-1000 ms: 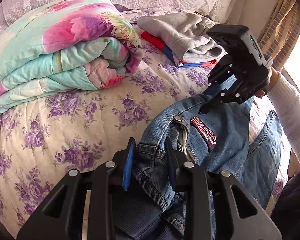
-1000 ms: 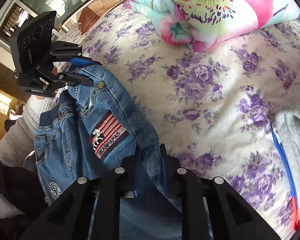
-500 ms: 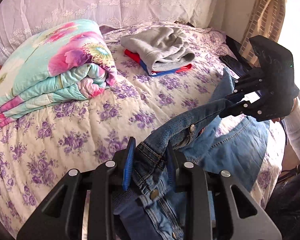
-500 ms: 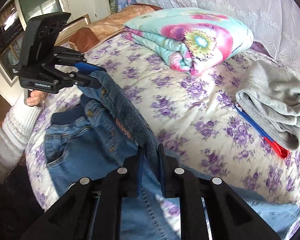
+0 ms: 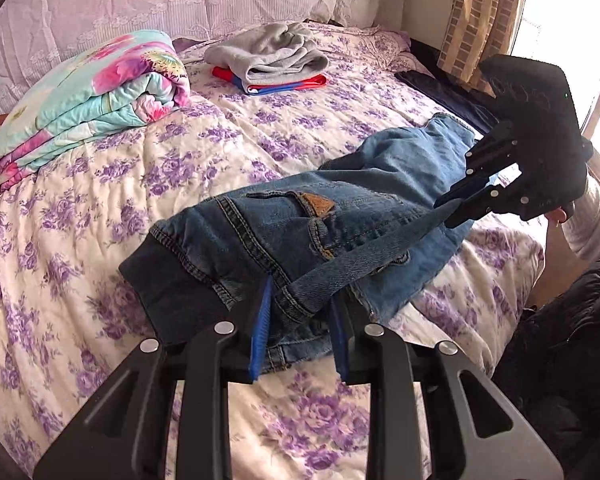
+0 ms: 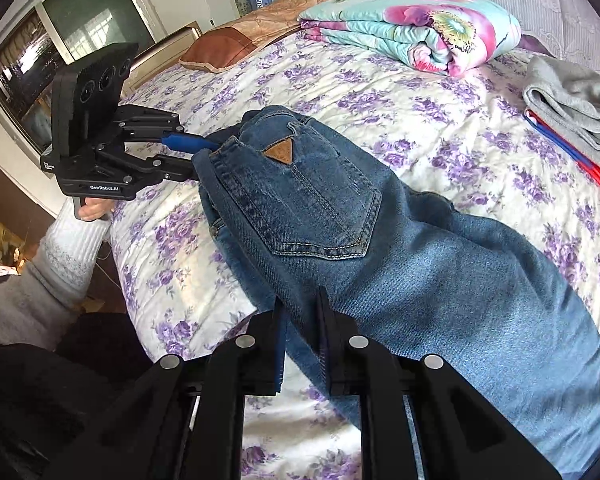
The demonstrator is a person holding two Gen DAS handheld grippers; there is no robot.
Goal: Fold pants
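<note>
Blue denim pants (image 5: 324,216) lie across the floral bedspread (image 5: 100,208), back pocket with a tan triangle patch facing up (image 6: 300,196). My left gripper (image 5: 300,320) is shut on the waistband edge near the dark elastic cuff; it also shows in the right wrist view (image 6: 192,156). My right gripper (image 6: 302,332) is shut on the pants' near edge further along the same side; it also shows in the left wrist view (image 5: 456,200). The fabric edge is stretched taut between the two grippers.
A folded floral quilt (image 5: 88,96) lies at the back left of the bed. A grey garment on red and blue clothes (image 5: 268,60) lies at the back. A brown pillow (image 6: 256,28) and a window (image 6: 48,64) are beyond the bed. Dark cloth (image 5: 560,340) sits at the bedside.
Both grippers have swung the pants over and lowered them onto the bed. The back pocket side now faces up, where the front with the red patch showed before. Both stay shut.
</note>
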